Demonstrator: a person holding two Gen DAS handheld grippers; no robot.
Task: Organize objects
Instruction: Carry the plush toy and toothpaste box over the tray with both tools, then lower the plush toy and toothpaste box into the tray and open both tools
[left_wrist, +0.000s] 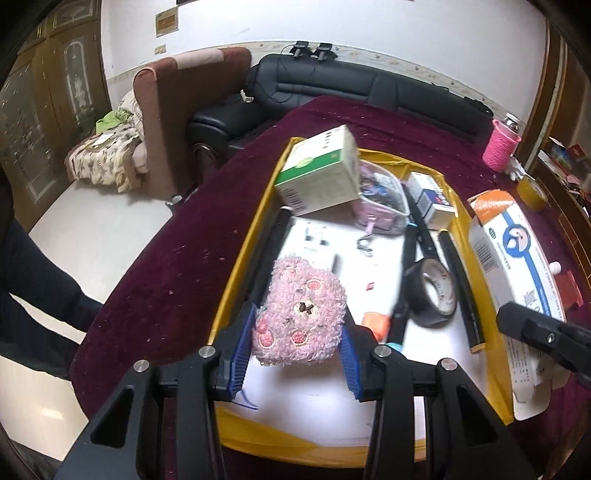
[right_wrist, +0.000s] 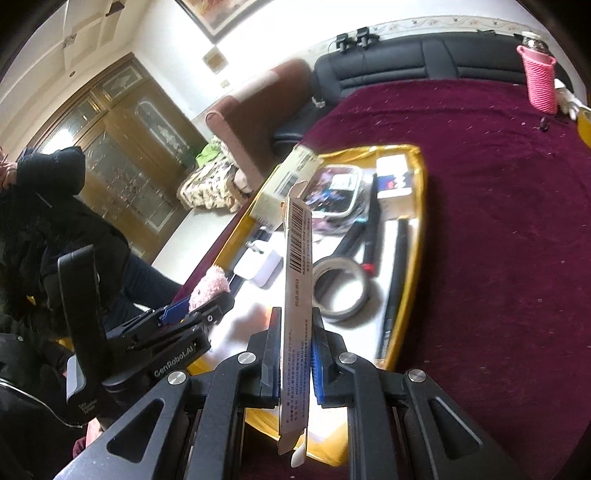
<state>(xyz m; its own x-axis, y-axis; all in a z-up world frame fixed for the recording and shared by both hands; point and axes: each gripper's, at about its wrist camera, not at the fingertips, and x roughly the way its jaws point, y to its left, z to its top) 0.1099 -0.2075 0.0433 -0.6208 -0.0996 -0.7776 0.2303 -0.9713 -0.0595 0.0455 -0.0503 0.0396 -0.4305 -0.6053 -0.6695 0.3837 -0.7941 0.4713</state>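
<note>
We are tidying things into a yellow tray (left_wrist: 236, 280) that sits on a dark red cloth (left_wrist: 166, 258). We think the job is partly done. A lot is in the tray already: a green box (left_wrist: 317, 173), a clear pouch (left_wrist: 384, 199), a small blue box (left_wrist: 432, 199), some black pens (left_wrist: 461, 280), a roll of tape (left_wrist: 432, 291) and a white charger (left_wrist: 317, 247). They lie in a loose pile, not in neat rows. We still have two things in our grippers to put down. A pink bottle (left_wrist: 502, 147) and a yellow roll (left_wrist: 532, 192) are still out on the cloth, far from the tray. We cannot tell if they belong in the tray too.

Our left gripper (left_wrist: 299, 350) is partly closed. Its blue pads (left_wrist: 240, 354) press on both sides of a pink fluffy toy (left_wrist: 299, 317). The toy is held above the near end of the tray, over its white floor. It is not set down yet.

Our right gripper (right_wrist: 293, 354) is almost fully closed. It pinches a thin flat box (right_wrist: 295, 295) by its long sides. The box stands on edge and pokes out past the fingers, over the near part of the tray. In the left view the same box (left_wrist: 509, 258) sits at the right rim of the tray. It is not in the tray yet.
</note>
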